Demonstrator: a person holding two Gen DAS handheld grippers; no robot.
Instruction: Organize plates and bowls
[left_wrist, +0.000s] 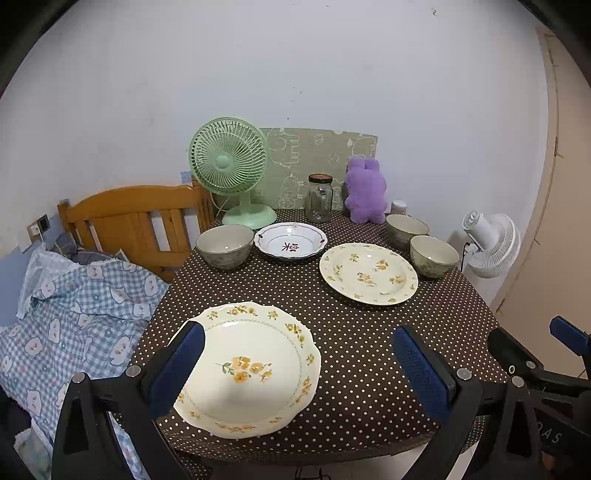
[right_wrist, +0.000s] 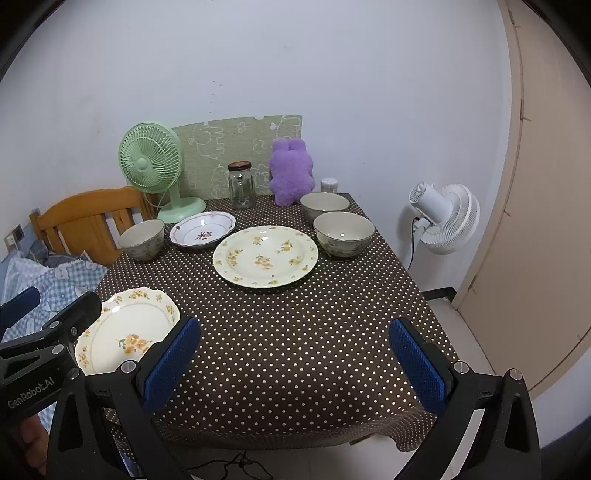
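On the worktop (right_wrist: 280, 332), going left to right: a scalloped plate (left_wrist: 251, 369) lies at the near left corner, and the left tool (left_wrist: 299, 373) hangs over it, released, its left pad above the rim. A grey bowl (left_wrist: 224, 245) stands at the left edge toward the back, with the red-patterned dish (left_wrist: 290, 242) just beside it. Right of centre lies the round floral plate (right_wrist: 265, 256). Two more bowls (right_wrist: 343, 234) stand along the right edge. The right tool (right_wrist: 295, 363), spread wide and holding nothing, hovers above the near edge.
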